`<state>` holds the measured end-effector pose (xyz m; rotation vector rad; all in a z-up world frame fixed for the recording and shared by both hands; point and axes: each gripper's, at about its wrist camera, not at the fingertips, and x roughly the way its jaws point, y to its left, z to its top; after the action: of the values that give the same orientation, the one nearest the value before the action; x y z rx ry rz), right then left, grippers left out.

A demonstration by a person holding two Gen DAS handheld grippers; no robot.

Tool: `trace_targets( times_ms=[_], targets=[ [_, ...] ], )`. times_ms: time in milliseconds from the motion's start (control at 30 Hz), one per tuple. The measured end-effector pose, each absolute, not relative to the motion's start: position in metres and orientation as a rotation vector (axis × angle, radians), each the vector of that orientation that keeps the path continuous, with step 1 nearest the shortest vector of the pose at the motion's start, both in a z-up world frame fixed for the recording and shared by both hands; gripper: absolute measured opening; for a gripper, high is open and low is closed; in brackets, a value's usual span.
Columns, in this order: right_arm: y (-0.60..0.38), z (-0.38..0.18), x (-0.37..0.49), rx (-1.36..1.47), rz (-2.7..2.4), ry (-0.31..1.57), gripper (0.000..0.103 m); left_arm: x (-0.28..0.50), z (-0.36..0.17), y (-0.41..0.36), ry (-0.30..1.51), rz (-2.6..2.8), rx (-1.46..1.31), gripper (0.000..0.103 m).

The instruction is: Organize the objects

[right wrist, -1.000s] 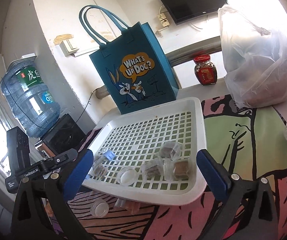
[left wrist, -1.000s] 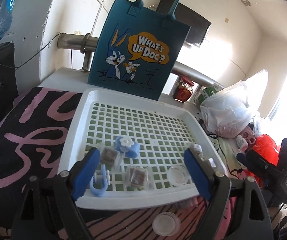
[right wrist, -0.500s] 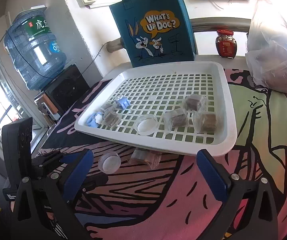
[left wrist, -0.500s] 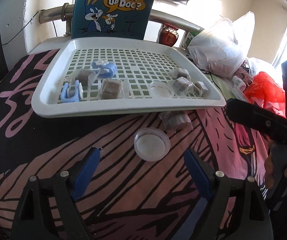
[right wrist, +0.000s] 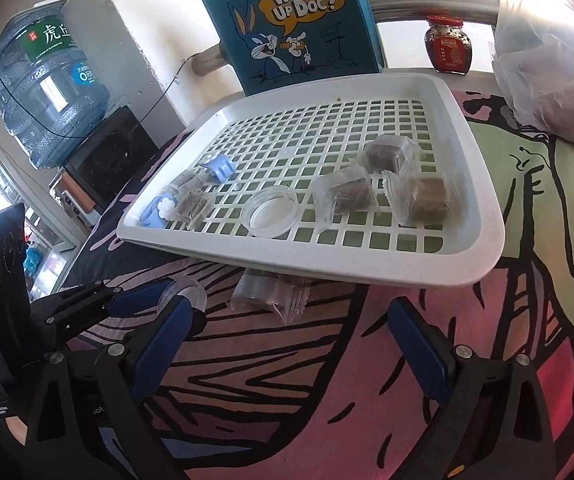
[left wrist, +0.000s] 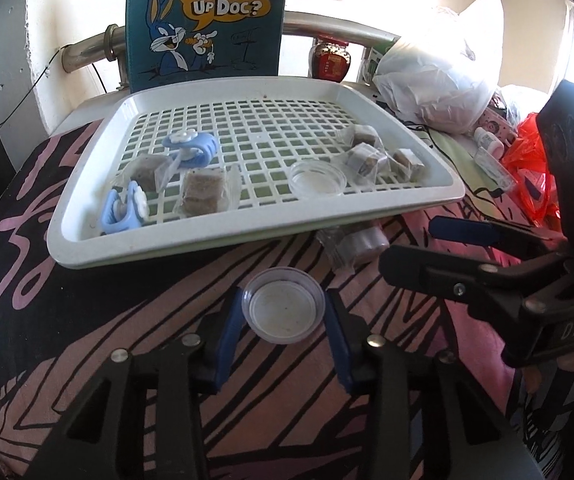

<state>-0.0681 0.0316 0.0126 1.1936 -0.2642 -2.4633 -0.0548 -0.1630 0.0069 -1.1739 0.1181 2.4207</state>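
Before the tray (left wrist: 175, 248), left claw (left wrist: 285, 322) grips a clear cup (left wrist: 283, 310); right claw (right wrist: 287, 344) gapes wide.

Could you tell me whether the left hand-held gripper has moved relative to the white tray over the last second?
Yes. The left hand-held gripper has pulled back from over the white tray towards the near cloth, and its fingers now flank the small clear cup.

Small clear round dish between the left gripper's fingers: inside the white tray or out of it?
Out. The dish sits on the patterned cloth, in front of the tray's near rim.
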Motion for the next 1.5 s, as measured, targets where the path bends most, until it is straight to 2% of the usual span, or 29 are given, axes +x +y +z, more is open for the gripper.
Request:
trace_targets(
  times_ms=[167,300,433,500,567,700,867,1133,1500],
  targets=[
    [0.020,0.011,-0.068,1.182,-2.467,-0.211,0.090,-0.055,0.007,-0.179,0.027,2.408,-1.172,0.039],
    [0.006,0.011,-0.070,1.184,-2.457,-0.173,0.089,-0.059,0.008,-0.197,-0.051,2.434,-1.184,0.039],
    [-0.010,0.009,-0.074,1.202,-2.469,-0.089,0.084,-0.059,0.008,-0.201,-0.058,2.456,-1.189,0.039],
    [-0.011,0.009,-0.074,1.212,-2.499,-0.058,0.065,-0.059,0.008,-0.200,-0.047,2.464,-1.188,0.039],
    [-0.010,0.008,-0.074,1.215,-2.508,-0.038,0.051,-0.058,0.008,-0.199,-0.031,2.470,-1.189,0.039],
    [-0.007,0.008,-0.073,1.207,-2.493,-0.036,0.037,-0.057,0.008,-0.199,-0.010,2.486,-1.190,0.039],
    [-0.006,0.008,-0.061,1.190,-2.451,-0.016,0.032,-0.059,0.008,-0.204,-0.017,2.526,-1.211,0.039],
    [-0.019,0.011,-0.037,1.157,-2.438,0.085,0.032,-0.058,0.007,-0.202,0.016,2.537,-1.214,0.039],
    [0.008,0.009,-0.034,1.202,-2.478,-0.003,0.032,-0.057,0.006,-0.194,0.098,2.558,-1.223,0.039]
  ],
)
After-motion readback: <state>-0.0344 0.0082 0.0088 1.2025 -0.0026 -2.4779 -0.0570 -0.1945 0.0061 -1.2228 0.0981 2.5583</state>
